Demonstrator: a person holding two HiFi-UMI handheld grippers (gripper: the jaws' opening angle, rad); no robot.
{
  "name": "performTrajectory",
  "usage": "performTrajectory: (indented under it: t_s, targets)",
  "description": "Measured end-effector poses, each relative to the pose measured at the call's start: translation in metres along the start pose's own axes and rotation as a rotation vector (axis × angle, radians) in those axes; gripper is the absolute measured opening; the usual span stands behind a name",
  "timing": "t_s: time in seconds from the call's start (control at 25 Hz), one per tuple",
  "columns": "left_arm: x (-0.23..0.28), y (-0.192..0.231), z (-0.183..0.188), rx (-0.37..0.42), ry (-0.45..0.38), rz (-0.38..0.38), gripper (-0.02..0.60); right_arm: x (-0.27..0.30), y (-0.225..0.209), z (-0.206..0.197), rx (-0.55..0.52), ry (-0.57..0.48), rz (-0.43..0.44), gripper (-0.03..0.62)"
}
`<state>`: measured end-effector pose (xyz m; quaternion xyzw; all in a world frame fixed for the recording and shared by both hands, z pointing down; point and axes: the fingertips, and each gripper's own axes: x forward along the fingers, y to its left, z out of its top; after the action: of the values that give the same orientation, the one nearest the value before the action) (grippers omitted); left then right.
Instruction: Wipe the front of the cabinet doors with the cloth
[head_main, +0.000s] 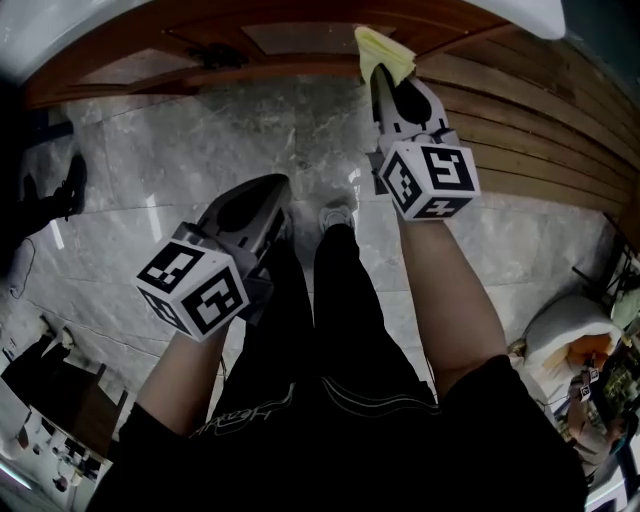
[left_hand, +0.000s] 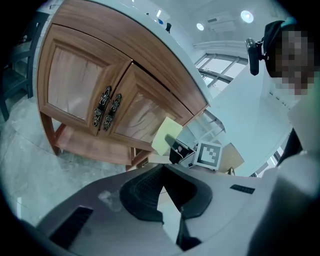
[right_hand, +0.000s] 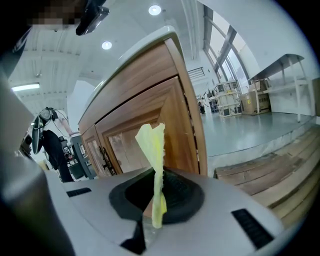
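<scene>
The wooden cabinet (head_main: 200, 50) runs along the top of the head view. Its two doors (left_hand: 75, 85) carry dark ornate handles (left_hand: 106, 107) at the centre seam. My right gripper (head_main: 383, 78) is shut on a pale yellow cloth (head_main: 385, 48) and holds it up by the cabinet's lower right corner. In the right gripper view the cloth (right_hand: 154, 145) stands upright from the pinched jaws (right_hand: 156, 202), just short of the right door (right_hand: 127, 145); whether it touches is unclear. My left gripper (head_main: 270, 195) hangs low over the floor, shut and with nothing in it (left_hand: 163, 187).
Grey marble floor (head_main: 200, 170) lies below the cabinet. A wooden plank platform (head_main: 540, 110) runs along the right. My legs and a shoe (head_main: 337, 215) stand between the grippers. Clutter sits at the lower left (head_main: 60, 420) and lower right (head_main: 590, 360). Another person (right_hand: 50, 145) stands far left.
</scene>
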<state>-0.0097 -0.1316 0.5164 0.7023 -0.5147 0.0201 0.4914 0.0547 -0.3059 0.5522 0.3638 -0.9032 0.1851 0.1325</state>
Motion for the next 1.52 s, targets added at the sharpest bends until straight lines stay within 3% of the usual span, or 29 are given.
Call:
performTrajectory:
  t_s: [0.52,0.84,1.2,1.52]
  targets:
    - [0.036,-0.037,-0.021,0.022,0.059,-0.043,0.006,-0.042,-0.064,-0.003,0.021,-0.009,-0.090,0.041]
    - [0.050,-0.047,-0.027,0.047,0.084,-0.075,0.006,-0.056,-0.080,-0.016,0.049,-0.010,-0.122,0.041]
    - [0.041,-0.041,-0.018,0.058,0.071,-0.081,0.006,-0.057,-0.063,-0.014,0.056,-0.032,-0.074,0.041]
    - [0.010,-0.006,-0.009,0.025,0.035,-0.038,0.006,-0.037,-0.004,-0.024,0.048,-0.005,0.019,0.041]
